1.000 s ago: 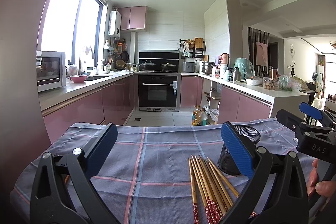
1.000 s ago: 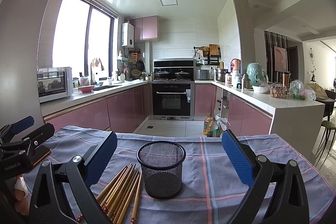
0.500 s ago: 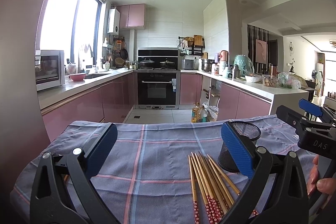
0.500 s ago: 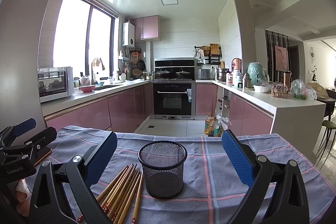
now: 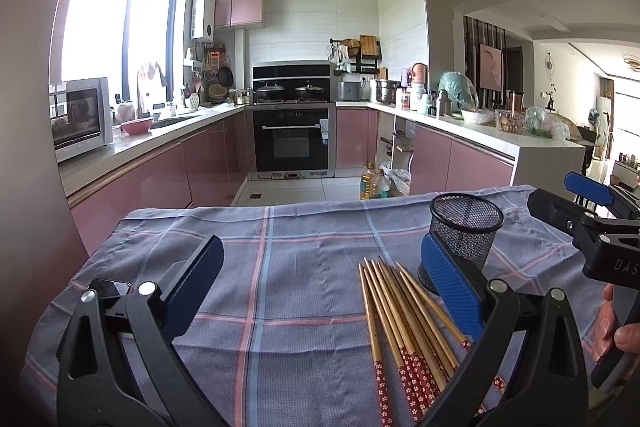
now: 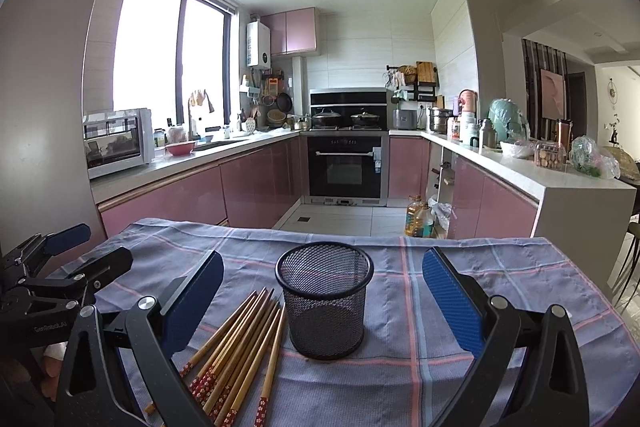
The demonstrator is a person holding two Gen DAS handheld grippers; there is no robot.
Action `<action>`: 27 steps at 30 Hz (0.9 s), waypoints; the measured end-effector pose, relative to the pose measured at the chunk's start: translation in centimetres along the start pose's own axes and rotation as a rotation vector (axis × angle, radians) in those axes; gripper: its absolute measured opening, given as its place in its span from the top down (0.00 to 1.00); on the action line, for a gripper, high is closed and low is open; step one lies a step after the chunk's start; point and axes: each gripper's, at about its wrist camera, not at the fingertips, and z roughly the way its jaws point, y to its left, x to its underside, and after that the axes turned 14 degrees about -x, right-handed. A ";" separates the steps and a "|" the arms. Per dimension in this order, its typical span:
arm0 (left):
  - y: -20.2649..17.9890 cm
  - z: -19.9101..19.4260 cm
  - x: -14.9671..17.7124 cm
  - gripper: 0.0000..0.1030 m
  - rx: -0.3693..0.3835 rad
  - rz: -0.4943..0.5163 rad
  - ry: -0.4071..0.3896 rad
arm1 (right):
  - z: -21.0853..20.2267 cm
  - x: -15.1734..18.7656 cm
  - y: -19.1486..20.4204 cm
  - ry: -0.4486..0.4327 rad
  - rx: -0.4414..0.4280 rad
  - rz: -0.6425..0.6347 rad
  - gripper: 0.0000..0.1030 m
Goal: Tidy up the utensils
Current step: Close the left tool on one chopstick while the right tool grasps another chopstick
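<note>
Covering table, checked cloth (image 5: 304,267)

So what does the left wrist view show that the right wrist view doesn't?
Left wrist only: the right gripper from the side, jaws open, and fingers on its handle. Right wrist only: the left gripper at the left edge and the empty floor of the mesh cup. Both: the chopsticks lying beside the cup on the plaid cloth.

A checked cloth (image 6: 500,291) lies before the oven (image 6: 347,167).
</note>
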 end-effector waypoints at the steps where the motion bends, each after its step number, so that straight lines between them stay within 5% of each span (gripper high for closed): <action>1: -0.2 0.5 0.2 0.05 -0.001 0.016 0.023 | 0.4 0.3 -0.1 0.031 -0.010 0.003 0.06; 8: -1.4 4.0 1.9 0.06 0.019 0.129 0.176 | 4.1 3.4 0.2 0.275 -0.079 0.000 0.07; 13: -2.7 6.8 3.5 0.20 0.076 0.177 0.270 | 6.6 5.5 0.4 0.406 -0.118 0.023 0.28; 19: -3.8 10.2 5.1 0.37 0.128 0.210 0.387 | 9.2 7.0 0.1 0.521 -0.146 0.072 0.50; 27: -5.5 12.5 6.5 0.50 0.167 0.256 0.494 | 11.0 7.7 0.2 0.585 -0.162 0.085 0.58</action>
